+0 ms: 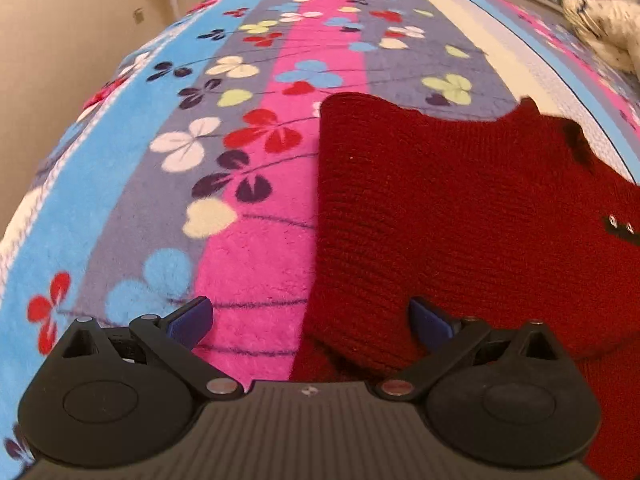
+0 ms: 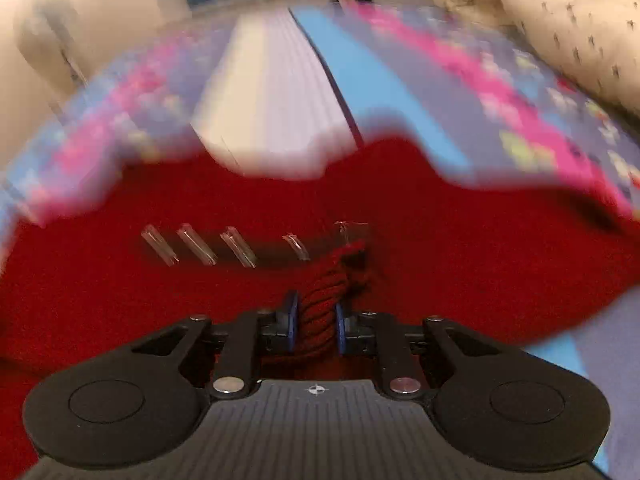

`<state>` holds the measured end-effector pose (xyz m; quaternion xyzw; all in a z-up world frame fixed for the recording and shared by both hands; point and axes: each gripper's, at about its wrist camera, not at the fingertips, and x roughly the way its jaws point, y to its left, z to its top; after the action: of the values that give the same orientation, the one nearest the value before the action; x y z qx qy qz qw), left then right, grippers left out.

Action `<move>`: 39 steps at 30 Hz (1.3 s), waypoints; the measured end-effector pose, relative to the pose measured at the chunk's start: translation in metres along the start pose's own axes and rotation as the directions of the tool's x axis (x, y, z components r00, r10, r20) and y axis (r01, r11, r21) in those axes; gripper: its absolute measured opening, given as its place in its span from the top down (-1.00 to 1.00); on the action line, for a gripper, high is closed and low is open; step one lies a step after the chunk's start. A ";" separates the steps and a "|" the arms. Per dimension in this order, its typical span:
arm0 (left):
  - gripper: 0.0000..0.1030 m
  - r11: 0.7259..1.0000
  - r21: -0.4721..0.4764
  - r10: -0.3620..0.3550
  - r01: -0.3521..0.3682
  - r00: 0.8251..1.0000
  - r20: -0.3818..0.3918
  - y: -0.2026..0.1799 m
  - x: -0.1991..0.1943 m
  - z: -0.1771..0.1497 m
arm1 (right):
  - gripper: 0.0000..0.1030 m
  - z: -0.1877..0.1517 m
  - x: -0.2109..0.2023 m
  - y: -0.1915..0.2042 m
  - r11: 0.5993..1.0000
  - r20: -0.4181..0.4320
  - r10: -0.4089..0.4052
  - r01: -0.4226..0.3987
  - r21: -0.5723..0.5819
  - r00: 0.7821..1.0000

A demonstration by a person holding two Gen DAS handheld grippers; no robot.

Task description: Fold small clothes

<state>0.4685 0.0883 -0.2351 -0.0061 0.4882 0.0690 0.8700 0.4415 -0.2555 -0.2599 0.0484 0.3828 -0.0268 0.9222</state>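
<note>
A: Garment: red knit sweater (image 1: 440, 216), spread on a fleece blanket (image 1: 256, 168) striped blue, grey and pink with clover prints, covering a bed. Left edge of the knit straight and doubled over; notched upper edge toward the far side. Dark tab with two small metal studs (image 1: 620, 227) at the right margin of the left wrist view.

B: Left gripper (image 1: 310, 320): released, blue fingers (image 1: 190, 322) spread wide, one over the pink stripe, the other (image 1: 430, 322) over the red knit. Nothing between them. Contact with the fabric: cannot tell.

A: Right gripper (image 2: 316, 322): clenched on a bunched, rope-like twist of the same red sweater (image 2: 440, 240), blue pads (image 2: 290, 320) pressed against the fold from both sides. Knit filling the lower half of the right wrist view, heavily motion-blurred.

B: Row of clear, streaked glints (image 2: 200, 246) across the knit just beyond the gripped fold; identity too blurred to tell.

A: Containers: none visible in either view. Only bearing surface: the bed under the blanket.

B: Surroundings: cream, star-dotted bedding (image 2: 560, 28) heaped at the far right of the bed, well apart from the sweater; same pale heap (image 1: 604, 28) at the upper right in the left wrist view. Beige wall (image 1: 60, 40) to the left.
</note>
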 end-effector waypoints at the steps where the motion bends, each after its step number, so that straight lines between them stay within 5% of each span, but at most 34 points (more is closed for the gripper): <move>1: -1.00 1.000 -0.005 -0.001 0.001 1.000 0.002 0.001 -0.001 0.000 | 0.60 -0.002 -0.004 0.004 1.000 0.016 -0.005 0.006 -0.022 1.000; 3: -1.00 1.000 0.021 0.013 -0.013 1.000 0.014 -0.002 -0.007 -0.001 | 0.39 0.001 -0.011 -0.001 0.999 0.008 -0.005 0.005 0.036 1.000; 4: -1.00 0.998 0.053 0.036 -0.037 0.999 0.024 -0.006 -0.014 -0.002 | 0.07 0.003 -0.017 -0.006 0.997 -0.015 -0.015 0.016 0.078 1.000; 6: -1.00 0.986 0.133 0.095 -0.101 0.994 0.052 -0.020 -0.034 -0.006 | -0.05 0.000 -0.039 -0.017 0.989 -0.025 -0.038 0.041 0.144 0.999; 11: -1.00 0.921 0.339 0.169 -0.194 0.980 0.103 -0.057 -0.107 -0.055 | -0.54 -0.047 -0.156 -0.014 0.976 0.040 -0.024 0.015 0.218 0.999; 16: -1.00 0.935 0.346 0.057 -0.080 0.996 0.075 -0.068 -0.196 -0.109 | -0.65 -0.097 -0.268 0.008 0.991 0.071 -0.023 0.013 0.132 0.997; 22: -1.00 0.959 0.282 -0.023 0.002 0.997 0.073 -0.068 -0.286 -0.153 | -0.70 -0.106 -0.355 0.010 0.997 0.138 -0.019 0.008 0.077 0.990; 39: -1.00 0.972 0.236 -0.028 -0.008 0.988 0.151 -0.066 -0.421 -0.240 | -0.72 -0.152 -0.474 -0.020 0.988 0.273 0.029 -0.069 0.137 0.962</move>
<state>0.0573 -0.0442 -0.0067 0.1000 0.4246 0.0065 0.8998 -0.0018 -0.2524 -0.0325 0.1207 0.2492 -0.0382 0.9601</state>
